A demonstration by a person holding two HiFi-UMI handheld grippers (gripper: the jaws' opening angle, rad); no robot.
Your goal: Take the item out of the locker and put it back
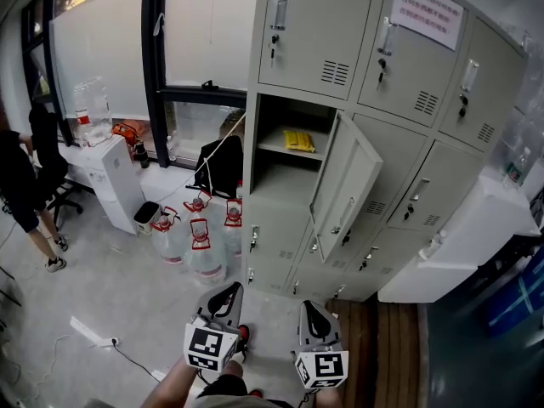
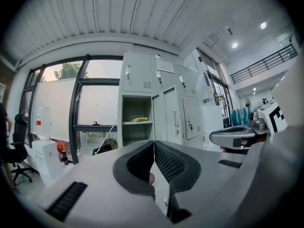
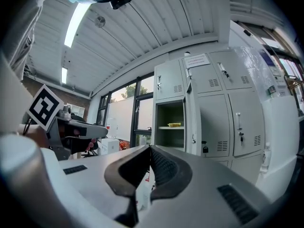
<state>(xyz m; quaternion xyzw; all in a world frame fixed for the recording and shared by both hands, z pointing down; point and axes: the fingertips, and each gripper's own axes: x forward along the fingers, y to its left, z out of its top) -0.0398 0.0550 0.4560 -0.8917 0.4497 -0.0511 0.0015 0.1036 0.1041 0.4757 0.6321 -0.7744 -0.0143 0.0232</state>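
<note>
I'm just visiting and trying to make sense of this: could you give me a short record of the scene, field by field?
Open locker: door swung out
Item: yellow item on its shelf
Left gripper: shut, empty
Right gripper: shut, empty
Nearby: water jugs on the floor

Head view down; gripper views level, probably far; share locker

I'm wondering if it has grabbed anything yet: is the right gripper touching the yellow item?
Apart. The head view shows the right gripper far short of the yellow item on the shelf.
</note>
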